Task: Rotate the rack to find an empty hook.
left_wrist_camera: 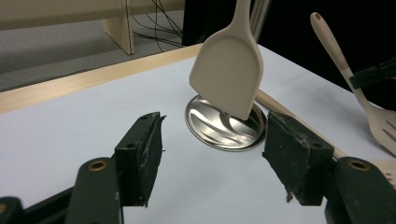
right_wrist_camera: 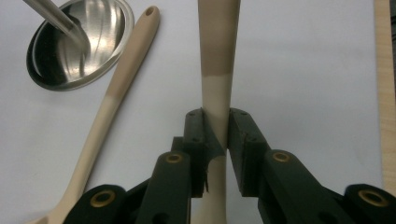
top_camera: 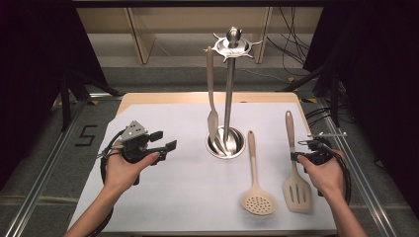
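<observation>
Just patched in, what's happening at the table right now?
A person is hanging utensils on the steel rack. The right gripper is shut on the slotted spatula at its handle. The left gripper hovers open and holds nothing, facing the rack's base dish. One solid spatula already hangs from the rack; the skimmer lies on the white sheet.

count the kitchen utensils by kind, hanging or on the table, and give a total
solid turners: 1, hanging on the steel stand
slotted turners: 1, held in the right gripper's fingers
skimmer spoons with holes: 1, lying on the white sheet
total: 3
</observation>
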`<state>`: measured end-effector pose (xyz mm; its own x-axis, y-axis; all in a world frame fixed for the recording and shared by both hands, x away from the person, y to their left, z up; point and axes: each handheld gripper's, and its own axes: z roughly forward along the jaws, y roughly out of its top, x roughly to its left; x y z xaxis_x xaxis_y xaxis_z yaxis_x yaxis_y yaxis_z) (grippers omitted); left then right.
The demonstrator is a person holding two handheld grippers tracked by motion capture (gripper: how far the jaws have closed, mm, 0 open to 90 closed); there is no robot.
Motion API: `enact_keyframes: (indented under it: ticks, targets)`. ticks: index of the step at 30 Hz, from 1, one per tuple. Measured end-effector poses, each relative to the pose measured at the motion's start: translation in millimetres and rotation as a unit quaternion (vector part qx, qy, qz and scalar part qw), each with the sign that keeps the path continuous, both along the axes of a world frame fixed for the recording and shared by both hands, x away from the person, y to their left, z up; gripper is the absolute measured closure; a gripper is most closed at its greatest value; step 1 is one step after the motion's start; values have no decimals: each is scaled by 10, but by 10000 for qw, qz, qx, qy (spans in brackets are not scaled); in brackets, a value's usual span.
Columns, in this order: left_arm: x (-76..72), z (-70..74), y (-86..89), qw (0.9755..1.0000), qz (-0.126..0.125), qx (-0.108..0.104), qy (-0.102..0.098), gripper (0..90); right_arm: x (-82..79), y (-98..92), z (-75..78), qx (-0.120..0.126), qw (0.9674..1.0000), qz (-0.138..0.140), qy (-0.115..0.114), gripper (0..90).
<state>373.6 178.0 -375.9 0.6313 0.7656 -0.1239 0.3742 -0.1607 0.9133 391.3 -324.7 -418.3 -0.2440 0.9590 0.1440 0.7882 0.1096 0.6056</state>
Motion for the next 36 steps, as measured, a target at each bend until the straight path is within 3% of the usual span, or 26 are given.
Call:
enact_keyframes:
  ticks: [6, 7, 8, 9, 11, 14, 16, 20, 22, 24, 26, 29, 30, 36]
  targets:
    - [-2, -1, -14, 10000, -1, -29, 6, 366, -45, 13, 59, -9, 9997, 124, -216, 783]
    - [-2, 0, -13, 10000, -3, -29, 5, 366, -47, 8, 64, -46, 9991, 207, -364, 783]
    - [-3, 1, -12, 10000, -8, -25, -10, 366, -65, 21, 83, -29, 9995, 145, -293, 783]
    - [-3, 1, -10, 10000, -3, -27, -8, 366, -87, 46, 117, 54, 9996, 28, -261, 783]
    - [-2, 0, -4, 10000, -13, -11, -18, 367, -106, 55, 124, 109, 9983, 149, -546, 783]
    - [0, -2, 2, 10000, -17, -12, -31, 368, -154, 85, 190, 280, 9986, 48, -451, 783]
    - [2, -2, 3, 10000, -10, -15, -42, 369, -166, 78, 213, 216, 9973, 180, -682, 783]
    - [-5, 1, -12, 10000, -2, -41, -38, 370, -227, 141, 272, 370, 9965, 34, -746, 783]
    - [-7, 1, -20, 10000, -16, -48, -40, 373, -224, 106, 292, 106, 9950, 214, -965, 784]
    - [-7, 0, -26, 10000, -21, -33, -34, 374, -246, 136, 318, 347, 9947, 103, -957, 784]
    - [0, -4, -30, 10000, -55, -66, -43, 375, -267, 141, 343, 406, 9938, 85, -1028, 784]
    - [9, -1, -38, 10000, -41, -54, -50, 376, -304, 132, 396, 326, 9933, 105, -1105, 785]
    - [14, 2, -39, 10000, -40, -38, -38, 376, -300, 118, 400, 265, 9916, 177, -1254, 785]
    - [42, 26, -64, 9999, -59, -78, -63, 377, -309, 93, 443, 234, 9904, 269, -1335, 785]
